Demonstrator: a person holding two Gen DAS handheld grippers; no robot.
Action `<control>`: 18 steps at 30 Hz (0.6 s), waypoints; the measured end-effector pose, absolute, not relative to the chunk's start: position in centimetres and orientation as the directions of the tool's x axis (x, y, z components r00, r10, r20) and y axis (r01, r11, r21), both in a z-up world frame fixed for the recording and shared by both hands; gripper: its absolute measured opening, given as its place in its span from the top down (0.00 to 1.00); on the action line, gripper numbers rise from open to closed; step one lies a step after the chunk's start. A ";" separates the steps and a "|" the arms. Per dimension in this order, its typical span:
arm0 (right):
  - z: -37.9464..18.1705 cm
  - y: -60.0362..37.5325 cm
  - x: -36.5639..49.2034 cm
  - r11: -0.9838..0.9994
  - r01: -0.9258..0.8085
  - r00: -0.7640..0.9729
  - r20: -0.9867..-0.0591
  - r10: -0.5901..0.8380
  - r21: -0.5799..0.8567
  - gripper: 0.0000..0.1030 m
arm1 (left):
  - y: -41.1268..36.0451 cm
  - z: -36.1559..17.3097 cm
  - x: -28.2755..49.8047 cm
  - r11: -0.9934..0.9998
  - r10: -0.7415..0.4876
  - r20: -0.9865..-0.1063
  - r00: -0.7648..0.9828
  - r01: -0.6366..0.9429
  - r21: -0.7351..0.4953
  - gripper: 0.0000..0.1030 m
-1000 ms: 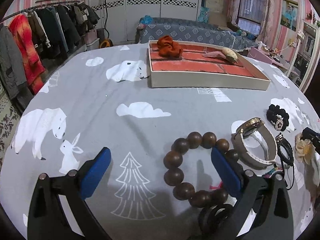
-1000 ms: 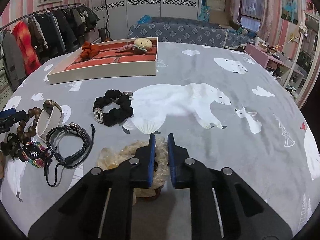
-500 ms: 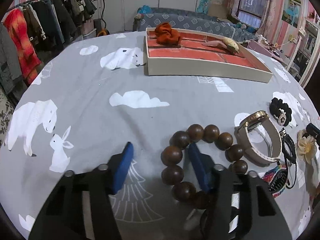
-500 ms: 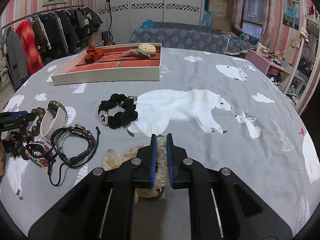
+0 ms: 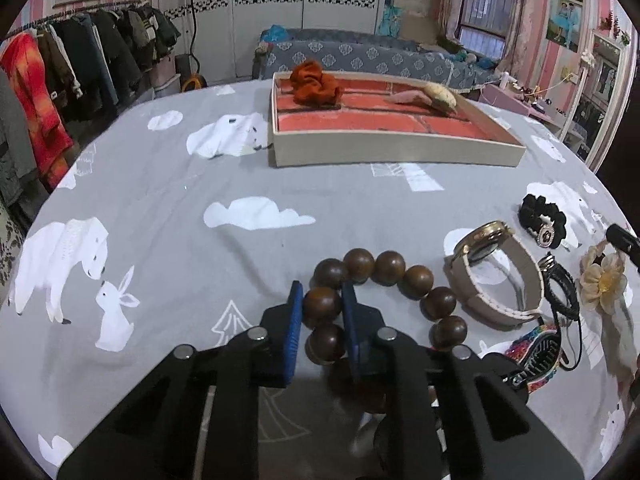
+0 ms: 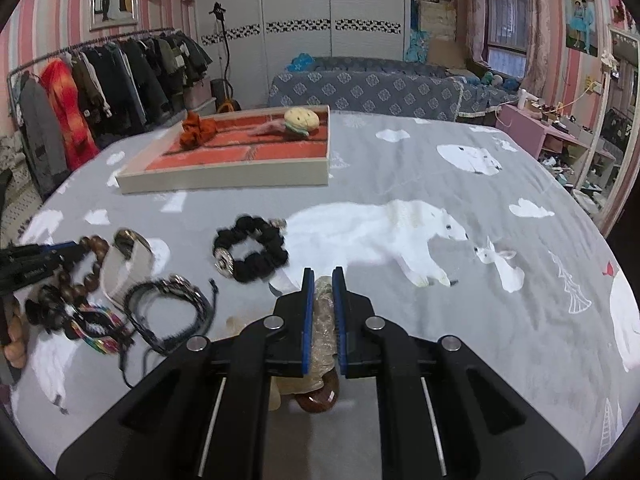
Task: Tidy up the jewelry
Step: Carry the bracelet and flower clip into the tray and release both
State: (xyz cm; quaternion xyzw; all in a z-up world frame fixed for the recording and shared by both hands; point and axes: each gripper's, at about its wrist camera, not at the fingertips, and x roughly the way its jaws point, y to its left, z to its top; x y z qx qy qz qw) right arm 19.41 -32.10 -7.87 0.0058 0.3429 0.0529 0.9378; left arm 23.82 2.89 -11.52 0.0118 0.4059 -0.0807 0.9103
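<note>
Fingers of the left gripper (image 5: 319, 308) have just closed onto the dark brown wooden bead bracelet (image 5: 384, 300) lying on the grey bear-print surface (image 5: 180, 208), while the right gripper (image 6: 322, 304) pinches a clear crinkled scrunchie (image 6: 325, 328).

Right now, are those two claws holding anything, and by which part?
Yes. The left gripper, jaws just closed, pinches the bead bracelet by one bead on its left side. The right gripper clamps a clear scrunchie by its fabric.

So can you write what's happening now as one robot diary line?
left gripper: just closed on wooden bead bracelet | right gripper: shut on sheer hair flower | tray: waiting
</note>
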 end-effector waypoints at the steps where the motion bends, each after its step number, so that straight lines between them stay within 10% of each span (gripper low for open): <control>1: -7.6 -32.1 19.5 0.994 -0.099 0.762 -0.638 0.109 0.052 0.91 | 2.8 -11.4 23.7 0.986 -0.139 -0.735 0.663 0.159 -0.042 0.80; 18: -2.7 -31.5 23.2 0.988 -0.127 0.810 -0.566 0.153 0.086 0.91 | 0.9 -5.3 24.6 0.962 -0.248 -0.633 0.733 0.265 -0.070 0.81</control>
